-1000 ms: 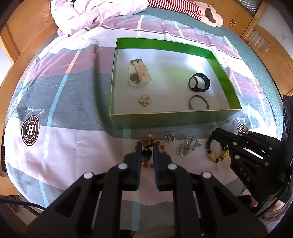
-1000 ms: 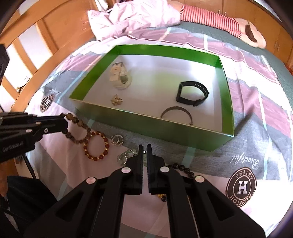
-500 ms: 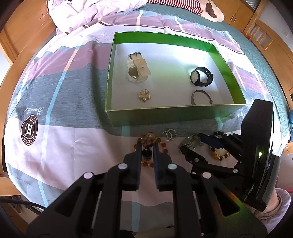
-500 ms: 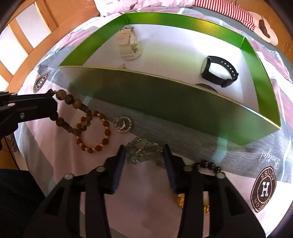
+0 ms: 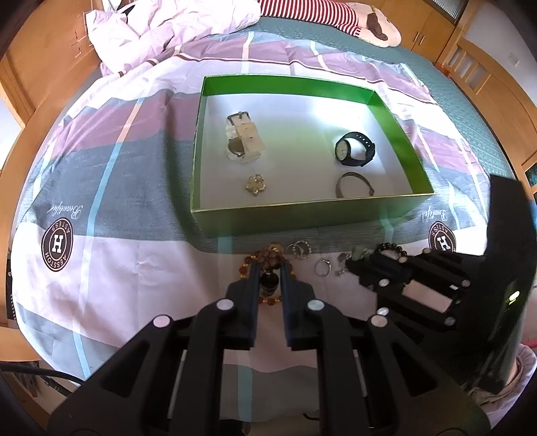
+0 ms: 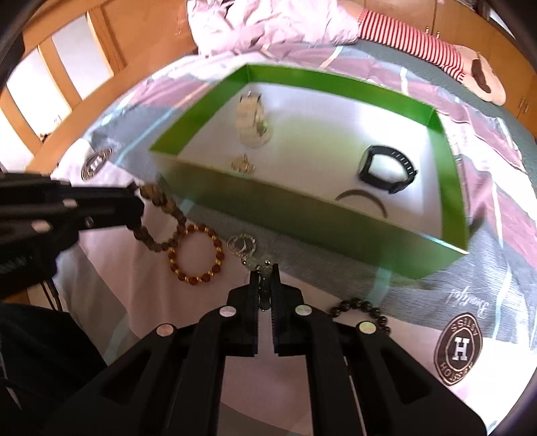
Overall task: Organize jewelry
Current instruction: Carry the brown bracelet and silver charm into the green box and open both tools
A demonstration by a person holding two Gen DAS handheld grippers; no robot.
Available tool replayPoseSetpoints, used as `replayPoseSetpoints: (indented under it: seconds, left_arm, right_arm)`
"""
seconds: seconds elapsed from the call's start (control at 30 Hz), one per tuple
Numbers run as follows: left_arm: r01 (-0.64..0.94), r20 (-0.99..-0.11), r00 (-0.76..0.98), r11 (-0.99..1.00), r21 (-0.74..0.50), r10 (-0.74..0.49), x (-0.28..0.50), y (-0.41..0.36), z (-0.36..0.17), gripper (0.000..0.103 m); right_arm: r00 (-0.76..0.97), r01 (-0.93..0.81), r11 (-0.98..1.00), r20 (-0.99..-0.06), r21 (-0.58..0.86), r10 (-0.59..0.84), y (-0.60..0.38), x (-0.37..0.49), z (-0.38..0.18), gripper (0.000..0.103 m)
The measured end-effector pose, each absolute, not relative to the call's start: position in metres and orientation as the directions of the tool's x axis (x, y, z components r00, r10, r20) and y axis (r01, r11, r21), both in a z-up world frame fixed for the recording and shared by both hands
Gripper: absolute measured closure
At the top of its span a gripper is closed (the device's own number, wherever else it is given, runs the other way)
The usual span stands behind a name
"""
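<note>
A: Start at the bottom of the frames. What are the two tools doing?

B: The right gripper [image 6: 265, 273] has just been closing, and now its jaws stand narrow, pinched on a pale green charm bracelet [image 6: 260, 265] low in the middle of the right view — I judge that is the grip for a lift into the box. The left gripper [image 5: 268, 268] is also nearly shut, clamped on a brown bead bracelet [image 6: 161, 214] that dangles from its tips at the left of the right view.

A: Why hold both at once?

B: Likely so each hand carries one piece over the near wall. Unsorted pieces lie just beside them: an amber bead bracelet [image 6: 196, 255], a silver ring [image 6: 241, 243], and black beads [image 6: 364, 310] at lower right.

A: And further up?

B: The green box [image 5: 302, 218] sits mid-frame, holding a white watch [image 5: 243, 141], a gold brooch [image 5: 255, 184], a black watch [image 5: 354, 152] and a thin bangle [image 5: 352, 182] — spaced apart, probably to stop tangling.

A: The surface?

B: A bedspread [image 5: 117, 268] in pink, grey and white blocks, a rumpled quilt [image 5: 167, 23] at the top, wooden cupboards [image 6: 77, 67] behind.
</note>
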State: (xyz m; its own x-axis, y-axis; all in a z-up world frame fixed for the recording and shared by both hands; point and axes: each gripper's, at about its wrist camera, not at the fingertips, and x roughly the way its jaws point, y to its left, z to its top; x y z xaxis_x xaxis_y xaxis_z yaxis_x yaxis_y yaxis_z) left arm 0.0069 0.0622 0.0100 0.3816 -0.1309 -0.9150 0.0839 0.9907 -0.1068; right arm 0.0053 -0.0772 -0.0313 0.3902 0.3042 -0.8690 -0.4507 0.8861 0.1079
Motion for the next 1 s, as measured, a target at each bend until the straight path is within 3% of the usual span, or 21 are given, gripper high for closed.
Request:
replayPoseSetpoints:
  seconds: [0.3, 0.57, 1.0]
  left_arm:
    - [0.117, -0.889, 0.429, 0.986, -0.119, -0.158, 0.003, 0.059, 0.036, 0.091]
    - [0.084, -0.838, 0.489, 0.969, -0.232, -0.243, 0.033, 0.073, 0.068, 0.091]
    - [-0.001, -0.86, 0.459, 0.967, -0.254, -0.225, 0.094, 0.07, 0.031, 0.091]
  right_arm:
    - [0.474, -0.404, 0.902, -0.809, 0.15, 0.347, -0.105, 0.006, 0.012, 0.097]
    - [0.557, -0.348, 0.921, -0.752, 0.174, 0.353, -0.123, 0.022, 0.038, 0.097]
    - [0.516, -0.266, 0.939, -0.79, 0.219, 0.331, -0.121, 0.079, -0.005, 0.096]
